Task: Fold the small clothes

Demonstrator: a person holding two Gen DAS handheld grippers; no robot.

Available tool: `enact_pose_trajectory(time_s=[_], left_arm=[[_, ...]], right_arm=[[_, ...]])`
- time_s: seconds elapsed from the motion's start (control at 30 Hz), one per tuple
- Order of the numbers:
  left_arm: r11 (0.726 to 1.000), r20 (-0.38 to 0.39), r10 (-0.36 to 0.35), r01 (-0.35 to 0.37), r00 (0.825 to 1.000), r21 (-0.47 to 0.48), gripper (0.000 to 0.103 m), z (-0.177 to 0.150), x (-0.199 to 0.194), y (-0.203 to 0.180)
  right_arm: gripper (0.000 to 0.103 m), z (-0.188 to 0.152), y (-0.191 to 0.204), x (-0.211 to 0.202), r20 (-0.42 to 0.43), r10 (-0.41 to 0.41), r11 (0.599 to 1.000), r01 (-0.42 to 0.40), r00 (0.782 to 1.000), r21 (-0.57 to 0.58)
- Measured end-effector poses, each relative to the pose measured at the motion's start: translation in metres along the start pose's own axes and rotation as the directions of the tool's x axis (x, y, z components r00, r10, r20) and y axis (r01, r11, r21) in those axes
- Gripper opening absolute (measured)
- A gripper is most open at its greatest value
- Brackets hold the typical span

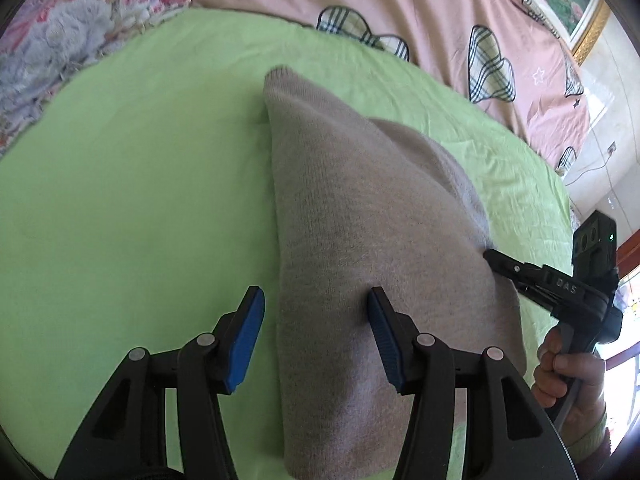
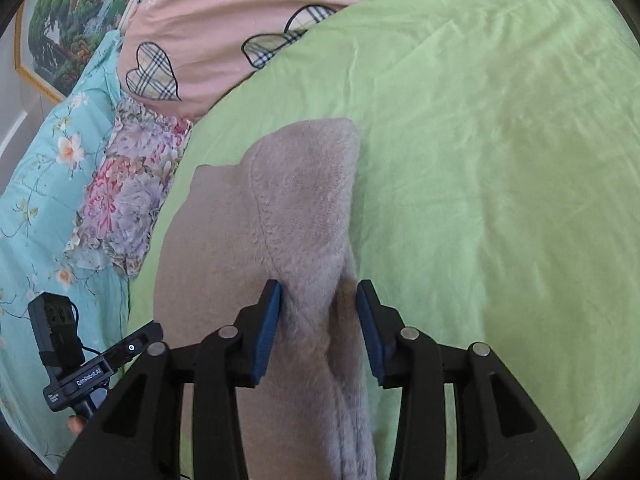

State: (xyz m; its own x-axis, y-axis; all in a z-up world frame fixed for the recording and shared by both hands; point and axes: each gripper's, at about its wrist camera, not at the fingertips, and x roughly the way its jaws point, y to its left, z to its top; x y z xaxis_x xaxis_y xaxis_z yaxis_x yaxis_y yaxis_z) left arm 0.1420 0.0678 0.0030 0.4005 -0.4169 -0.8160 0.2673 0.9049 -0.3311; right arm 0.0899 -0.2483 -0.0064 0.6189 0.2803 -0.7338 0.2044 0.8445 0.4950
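Nearest me, my left tongs stand spread with nothing gripped: one blue pad hangs over the green sheet, the other over the knitted garment, whose left edge runs between them. My right tongs are parted only a little. A fuzzy fold of the same garment lies in the gap, and I see daylight beside each pad, so I judge it released, not pinched.

The garment itself lies on the bed, on the green sheet, doubled over lengthwise: one layer sits on another, with the fleecy inner face turned up along the right side. So I reckon one fold is laid. The piece is long and narrow, so a crosswise fold or two looks left to do.

Farther off lie the pink quilt and floral bedding, with no other small clothes in sight.
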Motion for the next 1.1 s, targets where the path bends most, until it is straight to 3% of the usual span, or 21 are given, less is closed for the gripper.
enact_pose_trajectory(time_s=[0.13, 0.3, 0.57, 0.77, 0.97, 1.1], left_arm=[[0.998, 0.023, 0.045, -0.045, 0.999, 0.038, 0.048, -0.005, 0.0, -0.011], [0.998, 0.007, 0.05, -0.05, 0.999, 0.031, 0.048, -0.011, 0.01, -0.01], [0.988, 0.04, 0.115, -0.118, 0.993, 0.101, 0.048, -0.029, -0.016, -0.02], [0.98, 0.037, 0.157, -0.16, 0.987, 0.118, 0.05, -0.056, -0.027, -0.017], [0.958, 0.055, 0.243, -0.248, 0.969, 0.143, 0.063, -0.076, -0.04, -0.014], [0.941, 0.072, 0.283, -0.291, 0.957, 0.173, 0.066, -0.085, -0.045, -0.015]], right_arm=[[0.012, 0.003, 0.007, -0.002, 0.031, -0.08, 0.994, 0.082, 0.996, -0.077], [0.012, -0.005, 0.006, 0.015, 0.02, -0.162, 0.978, 0.164, 0.987, -0.129], [0.015, -0.019, 0.021, -0.035, 0.098, -0.107, 0.986, 0.119, 0.989, -0.116], [0.016, -0.045, 0.034, -0.059, 0.101, -0.084, 0.987, 0.097, 0.991, -0.13], [0.016, -0.077, 0.043, -0.073, 0.097, -0.09, 0.981, 0.105, 0.991, -0.162], [0.038, -0.099, 0.052, -0.076, 0.087, -0.112, 0.97, 0.128, 0.99, -0.206]])
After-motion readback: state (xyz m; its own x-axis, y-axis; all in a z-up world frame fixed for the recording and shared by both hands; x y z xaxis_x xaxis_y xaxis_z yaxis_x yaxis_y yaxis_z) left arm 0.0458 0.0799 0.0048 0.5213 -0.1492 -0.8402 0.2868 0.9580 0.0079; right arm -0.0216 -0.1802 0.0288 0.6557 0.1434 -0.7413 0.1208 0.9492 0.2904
